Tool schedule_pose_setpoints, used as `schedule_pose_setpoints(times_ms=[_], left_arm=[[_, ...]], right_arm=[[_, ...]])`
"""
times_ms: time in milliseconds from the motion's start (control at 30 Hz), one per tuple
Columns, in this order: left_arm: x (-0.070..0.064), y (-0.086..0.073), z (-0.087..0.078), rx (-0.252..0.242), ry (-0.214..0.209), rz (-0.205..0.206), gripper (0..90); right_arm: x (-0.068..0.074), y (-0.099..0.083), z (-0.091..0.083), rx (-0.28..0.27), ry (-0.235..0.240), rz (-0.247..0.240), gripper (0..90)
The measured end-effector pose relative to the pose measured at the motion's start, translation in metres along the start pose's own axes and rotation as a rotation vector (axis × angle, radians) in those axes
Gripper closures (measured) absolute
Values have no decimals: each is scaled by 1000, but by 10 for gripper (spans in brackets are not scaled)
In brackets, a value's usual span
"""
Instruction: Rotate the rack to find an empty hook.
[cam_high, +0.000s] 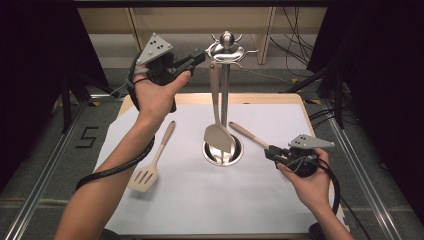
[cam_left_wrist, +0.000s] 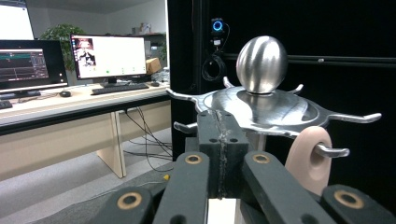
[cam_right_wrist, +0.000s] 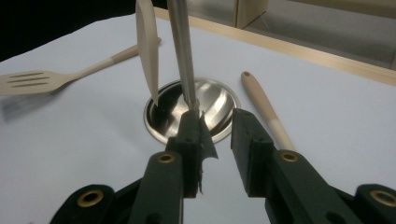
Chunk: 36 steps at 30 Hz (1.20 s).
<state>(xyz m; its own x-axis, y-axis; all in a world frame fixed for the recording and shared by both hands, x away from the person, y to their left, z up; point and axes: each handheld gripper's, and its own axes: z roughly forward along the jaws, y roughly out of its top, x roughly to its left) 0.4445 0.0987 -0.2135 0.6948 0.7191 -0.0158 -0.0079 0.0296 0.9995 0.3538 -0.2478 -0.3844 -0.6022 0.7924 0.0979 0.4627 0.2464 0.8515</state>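
Note:
A metal utensil stand (cam_high: 224, 85) with a ball top (cam_left_wrist: 261, 63) rises from a round dish base (cam_high: 237, 156) at mid-table. A beige spatula (cam_high: 216, 132) hangs from one hook by its handle loop (cam_left_wrist: 309, 156). My left gripper (cam_high: 201, 56) is raised beside the hook plate (cam_left_wrist: 275, 109), jaws shut (cam_left_wrist: 219, 128) with nothing between them. My right gripper (cam_high: 270, 151) is low on the table, open (cam_right_wrist: 217, 133), facing the base (cam_right_wrist: 219, 100). A wooden-handled utensil (cam_right_wrist: 264, 105) lies just outside its right jaw. A slotted spatula (cam_high: 148, 167) lies on the white sheet at left.
The white sheet (cam_high: 200, 200) covers a wooden table (cam_high: 260, 97) with black curtains on both sides. Cables run on the floor behind. A desk with monitors (cam_left_wrist: 109, 56) stands beyond the stand in the left gripper view.

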Motion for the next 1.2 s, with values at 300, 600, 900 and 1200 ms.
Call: schedule_pose_setpoints(times_ms=[300, 600, 900, 1200], left_arm=[[5, -1, 5, 14, 9, 4, 893], [10, -2, 11, 9, 0, 12, 892], [12, -1, 15, 15, 0, 9, 892], [12, -2, 15, 18, 3, 14, 887]], right_arm=[[-2, 0, 0, -4, 1, -15, 736], [-3, 0, -1, -9, -9, -24, 735], [-3, 0, -2, -2, -10, -21, 728], [-4, -1, -1, -29, -9, -27, 720]])
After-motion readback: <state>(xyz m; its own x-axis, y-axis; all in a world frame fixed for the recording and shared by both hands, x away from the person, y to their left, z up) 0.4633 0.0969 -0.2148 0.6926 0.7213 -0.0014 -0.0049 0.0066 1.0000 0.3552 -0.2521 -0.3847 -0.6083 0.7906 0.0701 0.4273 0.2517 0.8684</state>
